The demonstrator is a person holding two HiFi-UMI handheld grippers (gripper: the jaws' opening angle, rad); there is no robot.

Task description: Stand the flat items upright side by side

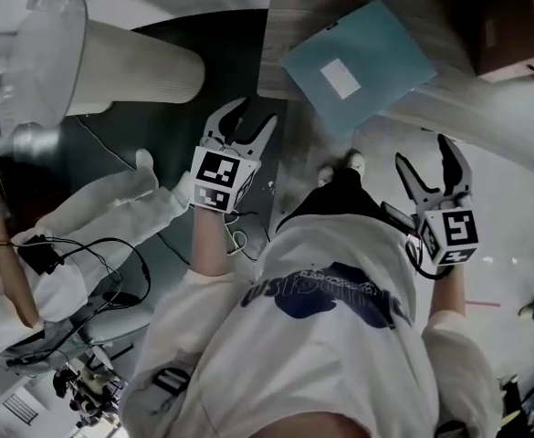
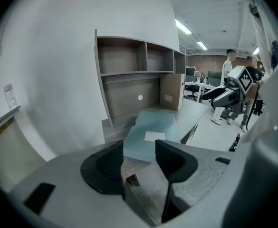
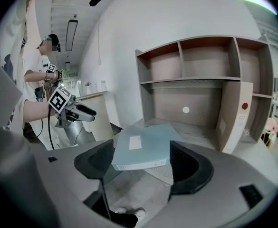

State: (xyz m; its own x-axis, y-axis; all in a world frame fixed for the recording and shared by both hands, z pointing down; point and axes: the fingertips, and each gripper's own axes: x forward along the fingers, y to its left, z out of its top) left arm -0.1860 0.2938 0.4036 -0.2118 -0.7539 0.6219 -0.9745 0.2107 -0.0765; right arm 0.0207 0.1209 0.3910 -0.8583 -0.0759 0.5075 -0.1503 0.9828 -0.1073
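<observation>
The pale blue book [image 1: 358, 62] lies flat on the wooden desk [image 1: 298, 12], white label up. It is turned on the diagonal, with one corner toward the person and its longer edges slanting up to the right in the head view. Behind it stands an open shelf unit [image 3: 200, 80] with a brown cardboard box [image 1: 522, 35] beside it, and a white cylinder [image 1: 111, 67] stands off to the left. The left gripper [image 1: 253, 117] and right gripper [image 1: 424, 158] both hold their jaws apart on nothing, and the book lies ahead of them, apart from both, framed in each gap.

No readable text (the shirt print [image 1: 326, 292] is blurred).
</observation>
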